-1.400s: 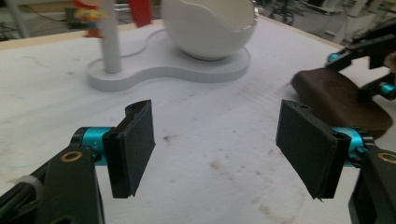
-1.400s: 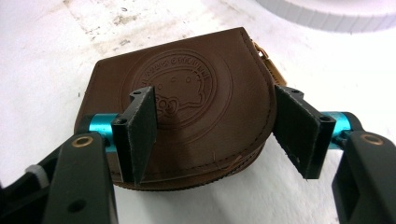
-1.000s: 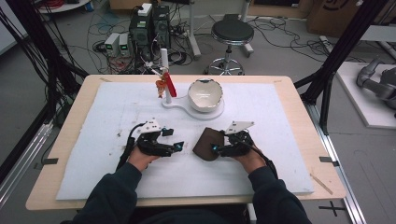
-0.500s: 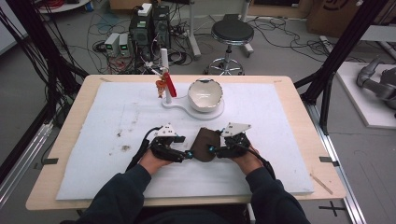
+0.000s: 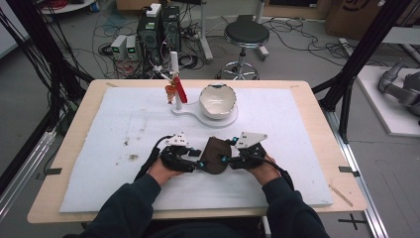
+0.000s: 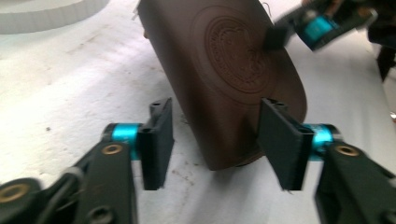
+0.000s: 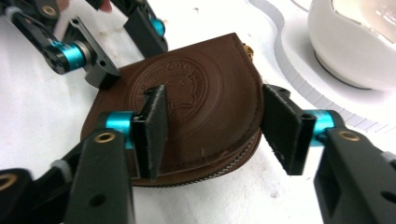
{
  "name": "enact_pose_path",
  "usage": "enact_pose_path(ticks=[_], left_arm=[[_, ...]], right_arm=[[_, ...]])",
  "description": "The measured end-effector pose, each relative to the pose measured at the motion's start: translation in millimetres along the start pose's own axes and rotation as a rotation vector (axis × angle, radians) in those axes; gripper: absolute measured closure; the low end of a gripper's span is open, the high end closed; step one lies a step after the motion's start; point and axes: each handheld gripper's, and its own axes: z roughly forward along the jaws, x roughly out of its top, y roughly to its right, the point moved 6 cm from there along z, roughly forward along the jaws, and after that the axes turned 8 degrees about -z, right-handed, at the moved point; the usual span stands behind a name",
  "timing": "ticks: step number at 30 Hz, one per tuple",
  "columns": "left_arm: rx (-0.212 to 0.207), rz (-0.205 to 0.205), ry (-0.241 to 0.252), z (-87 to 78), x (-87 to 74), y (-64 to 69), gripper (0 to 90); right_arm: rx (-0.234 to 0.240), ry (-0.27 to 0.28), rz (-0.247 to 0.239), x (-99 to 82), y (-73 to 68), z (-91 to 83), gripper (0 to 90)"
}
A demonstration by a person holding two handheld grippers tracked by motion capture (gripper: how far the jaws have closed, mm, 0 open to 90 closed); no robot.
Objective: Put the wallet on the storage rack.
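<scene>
Both grippers are flanking the flat brown leather pouch with an embossed round seal (image 5: 214, 154), lying on the white padded mat (image 5: 297, 124) in the lower middle of the high view. Jaws of the left gripper (image 6: 215, 142) have just been closing, straddling the pouch's corner without visibly pinching. Those of the right gripper (image 7: 215, 126), also closing, are standing unclenched around its zipped edge. Such shallow bites could be letting the slick leather slide free or fold.
</scene>
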Motion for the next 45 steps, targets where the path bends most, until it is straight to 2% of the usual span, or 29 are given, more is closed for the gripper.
enact_pose_path(ticks=[1,5,6,11,13,14,16,17,18,19,21,23,25,29,30,31,32,34,37,39,42,45], left_arm=[[-0.001,0.007,0.0,0.0,0.0,0.6,54.6],[0.0,0.014,0.003,0.2,0.0,1.8,58.0],[0.003,0.021,0.004,0.2,0.2,2.4,58.7],[0.006,0.068,0.011,1.2,0.1,7.4,61.9],[0.004,0.084,0.011,1.3,0.0,8.0,62.3],[0.005,0.087,0.014,1.5,0.1,8.7,62.6],[0.004,0.086,0.014,1.7,0.1,8.7,62.7],[0.004,0.085,0.013,1.4,0.1,8.1,62.6],[0.003,0.081,0.011,1.2,0.1,7.6,62.4],[0.007,0.071,0.012,1.7,0.2,6.8,61.1],[0.033,0.031,0.012,1.9,0.8,2.0,49.1],[0.033,0.005,0.013,2.0,1.1,-0.2,39.7],[0.023,0.007,0.01,2.0,0.8,0.3,39.4],[-0.004,0.001,0.008,1.7,0.8,-0.1,39.6],[-0.021,0.007,0.007,1.4,0.6,1.1,41.2],[-0.04,0.02,0.006,1.0,0.3,3.0,46.9],[-0.039,0.023,0.006,0.8,0.3,3.5,49.7],[-0.051,0.014,0.002,0.5,-0.2,4.2,53.3],[-0.052,0.031,0.003,0.1,-0.1,5.2,55.8],[-0.053,0.036,0.015,0.4,0.6,6.7,56.8],[-0.046,0.066,0.018,0.6,0.6,8.5,58.9],[-0.047,0.065,0.016,0.3,0.4,8.0,59.2]], right_arm=[[0.011,0.005,0.009,-0.8,1.6,-1.2,47.8],[0.049,0.029,0.07,-3.7,5.8,-2.9,48.1],[0.066,0.028,0.105,-5.9,6.3,-1.5,45.8],[0.121,-0.032,0.19,-17.4,5.7,11.5,35.0],[0.12,-0.038,0.237,-20.9,10.1,14.3,21.2],[0.134,-0.045,0.274,-23.5,11.6,16.1,19.4],[0.191,-0.048,0.335,-27.8,13.6,18.5,22.2],[0.218,-0.049,0.354,-28.2,13.1,18.2,30.7],[0.249,-0.043,0.349,-27.8,12.3,17.0,33.0],[0.241,-0.046,0.336,-27.1,11.9,16.2,34.5],[0.219,-0.039,0.276,-24.2,10.8,14.2,37.4],[0.2,-0.032,0.231,-21.5,9.7,13.0,38.3],[0.175,-0.011,0.168,-17.7,8.8,10.7,39.1],[0.156,0.032,0.093,-11.1,7.8,3.5,44.5],[0.158,0.044,0.081,-9.2,7.6,-0.2,47.1],[0.153,0.059,0.068,-7.4,8.6,-2.6,49.1],[0.158,0.062,0.067,-6.3,8.4,-4.5,49.9],[0.162,0.07,0.076,-6.2,8.7,-6.0,50.1],[0.188,0.076,0.129,-7.8,11.0,-6.6,49.4],[0.21,0.061,0.189,-10.3,11.8,-4.3,42.2],[0.259,-0.011,0.316,-19.5,10.2,9.5,23.9],[0.298,-0.003,0.352,-21.7,12.8,13.4,23.6]])
